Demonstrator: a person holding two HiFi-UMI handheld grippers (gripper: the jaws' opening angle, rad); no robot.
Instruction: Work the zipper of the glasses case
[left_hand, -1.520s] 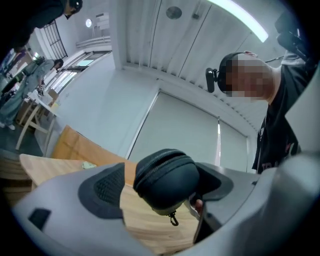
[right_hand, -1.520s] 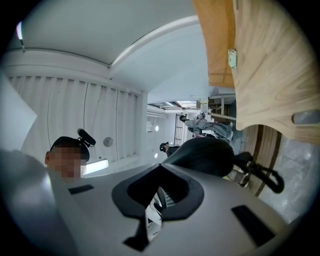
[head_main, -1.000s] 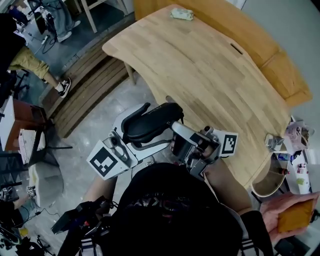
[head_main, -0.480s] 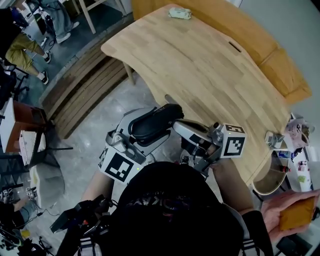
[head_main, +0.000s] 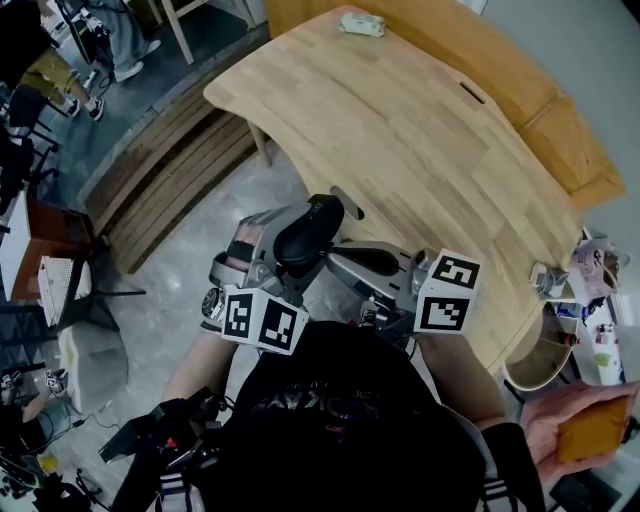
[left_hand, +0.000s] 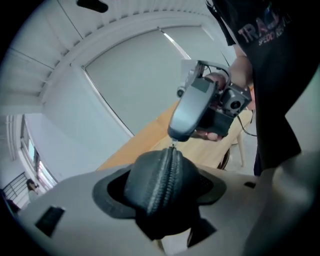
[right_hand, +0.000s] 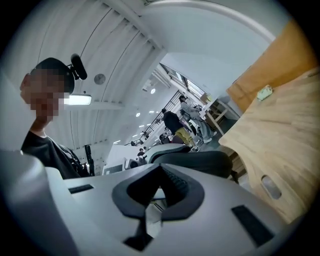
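The black glasses case (head_main: 305, 232) is held in the air over the floor, in front of my chest. My left gripper (head_main: 290, 255) clamps one end of it; its jaws have just been closing, with the case (left_hand: 160, 182) between them and the zipper seam facing the camera. My right gripper (head_main: 337, 262) comes in from the right, shut. In the left gripper view its tip (left_hand: 174, 139) pinches the small metal zipper pull (left_hand: 174, 145) at the case's far end. The right gripper view shows its shut jaws (right_hand: 152, 196) with the case (right_hand: 200, 162) just beyond.
A curved wooden table (head_main: 430, 130) stands ahead with a small white packet (head_main: 362, 26) at its far end. Wooden steps (head_main: 170, 170) lie to the left, orange cushions (head_main: 565, 140) to the right. Another person's hand (head_main: 585, 425) holds an orange item at bottom right.
Both grippers have rolled and sunk a little. The case has swung from lying across to pointing away from me. The left gripper's jaws have closed onto it.
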